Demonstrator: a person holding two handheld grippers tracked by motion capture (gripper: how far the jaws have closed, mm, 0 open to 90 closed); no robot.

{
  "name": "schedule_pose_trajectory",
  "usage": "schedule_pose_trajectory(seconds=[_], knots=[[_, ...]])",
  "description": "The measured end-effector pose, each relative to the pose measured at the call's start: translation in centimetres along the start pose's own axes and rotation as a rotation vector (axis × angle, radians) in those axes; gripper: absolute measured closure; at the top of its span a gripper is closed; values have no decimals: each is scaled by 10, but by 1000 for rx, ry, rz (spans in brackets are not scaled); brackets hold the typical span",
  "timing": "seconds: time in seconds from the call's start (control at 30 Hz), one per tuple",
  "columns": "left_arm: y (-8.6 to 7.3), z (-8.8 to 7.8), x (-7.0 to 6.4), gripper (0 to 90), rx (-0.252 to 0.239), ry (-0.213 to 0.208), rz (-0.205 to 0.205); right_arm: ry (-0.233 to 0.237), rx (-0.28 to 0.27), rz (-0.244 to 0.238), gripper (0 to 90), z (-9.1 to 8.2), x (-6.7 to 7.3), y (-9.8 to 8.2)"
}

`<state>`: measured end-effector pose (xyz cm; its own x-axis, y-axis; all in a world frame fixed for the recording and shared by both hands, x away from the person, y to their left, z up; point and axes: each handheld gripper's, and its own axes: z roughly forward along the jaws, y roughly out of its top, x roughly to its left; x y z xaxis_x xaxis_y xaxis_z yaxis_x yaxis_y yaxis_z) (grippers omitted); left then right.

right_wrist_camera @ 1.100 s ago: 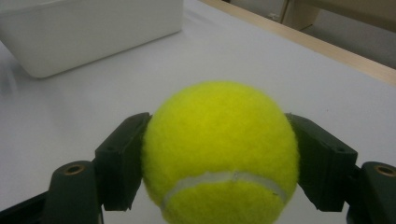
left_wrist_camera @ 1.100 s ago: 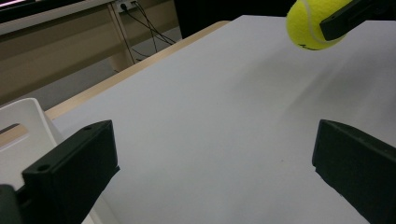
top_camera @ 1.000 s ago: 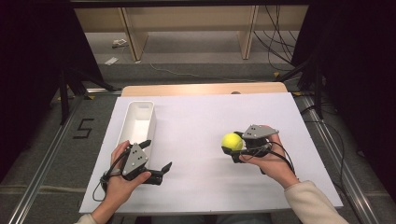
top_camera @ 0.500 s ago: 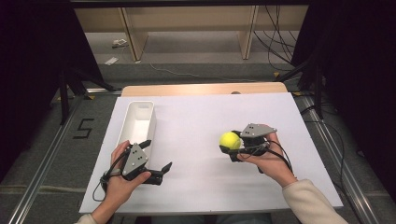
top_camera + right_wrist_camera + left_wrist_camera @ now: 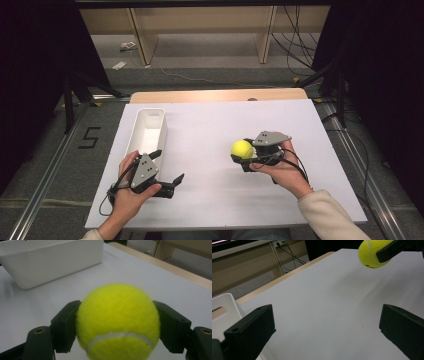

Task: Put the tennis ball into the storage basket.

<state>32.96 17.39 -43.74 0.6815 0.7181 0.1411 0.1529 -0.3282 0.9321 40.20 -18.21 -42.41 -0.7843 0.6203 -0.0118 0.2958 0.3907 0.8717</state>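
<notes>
A yellow tennis ball (image 5: 242,148) is clamped between the jaws of my right gripper (image 5: 241,152), held just above the white table at the right of centre. The right gripper view has the ball (image 5: 118,321) close up, with a black jaw pressed on each side. The left gripper view catches the ball (image 5: 372,253) at its top right. My left gripper (image 5: 167,167) rests near the table's front left, open, with nothing between its jaws. A long white bin (image 5: 161,116) stands empty just beyond the left gripper.
The white table top (image 5: 210,120) lies over a wooden board (image 5: 220,95) whose far edge shows. Wooden shelf legs (image 5: 140,35) and cables lie on the floor beyond. Metal rails run along both sides of the table.
My right gripper has carried the tennis ball slightly to the left and a little higher. The left gripper has stayed put.
</notes>
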Motion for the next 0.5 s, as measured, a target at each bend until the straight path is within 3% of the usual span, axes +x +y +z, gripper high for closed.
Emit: schedule_pose_trajectory(seconds=[0.5], knots=[[0,0,0,0,0,0,0,10,-5,-8,270,8,4,6]])
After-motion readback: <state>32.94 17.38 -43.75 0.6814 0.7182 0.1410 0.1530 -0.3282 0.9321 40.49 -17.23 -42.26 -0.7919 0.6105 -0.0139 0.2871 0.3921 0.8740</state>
